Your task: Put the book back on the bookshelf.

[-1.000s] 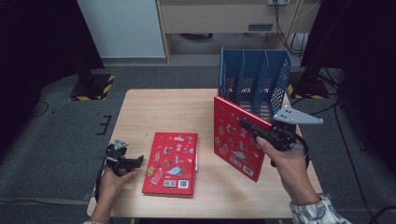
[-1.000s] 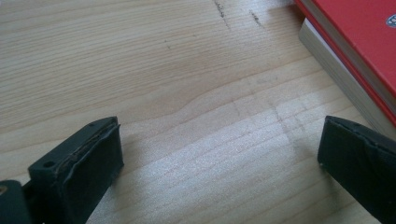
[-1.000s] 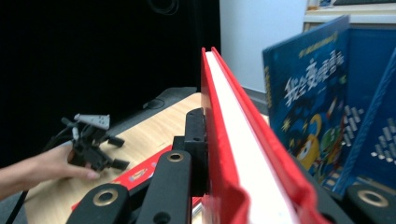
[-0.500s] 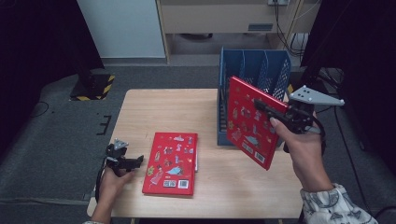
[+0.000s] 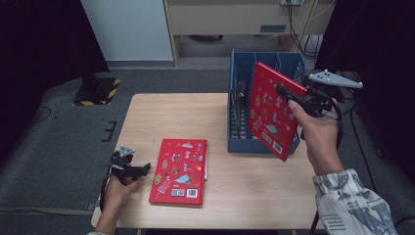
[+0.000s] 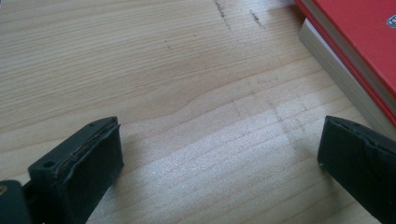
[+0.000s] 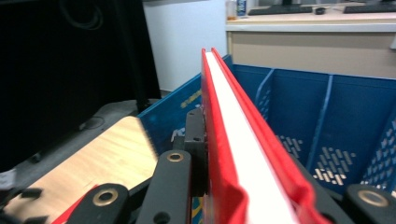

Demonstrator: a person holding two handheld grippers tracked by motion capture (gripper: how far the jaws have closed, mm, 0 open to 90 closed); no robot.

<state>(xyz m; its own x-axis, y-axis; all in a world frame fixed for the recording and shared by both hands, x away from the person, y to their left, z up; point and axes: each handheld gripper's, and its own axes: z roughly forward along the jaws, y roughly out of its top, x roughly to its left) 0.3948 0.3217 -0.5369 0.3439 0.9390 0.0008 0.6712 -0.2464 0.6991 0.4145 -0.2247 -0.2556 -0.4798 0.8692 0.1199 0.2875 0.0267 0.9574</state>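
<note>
**Red book held over blue file rack: stock and hazards**

Item 1. Right gripper [image 5: 293, 95]: jaws pinching the thin red hardcover picture book [image 5: 272, 110] by its long edge. The book hangs tilted in the air, its lower corner in front of the rack's near wall. In the right gripper view the white page block [image 7: 238, 140] runs straight out from between the jaws toward the blue dividers.

Item 2. Just beyond that claw: blue perforated plastic file rack [image 5: 240, 127], standing upright on the light wooden table [image 5: 161, 117].

Item 3. Left gripper [image 5: 134, 170]: jaws spread wide, nothing between them, resting low on the table. Just beside it lies a second red picture book [image 5: 180, 170], flat, cover up.

Hazards, as judged:
- The pinch sits on one edge, so the book may swing or slip.
- A tilted entry could catch the lower corner on a divider or the rim.
- A hard knock could shift the light rack.

Count: books, two; rack, one; grippers, two; table, one.
</note>
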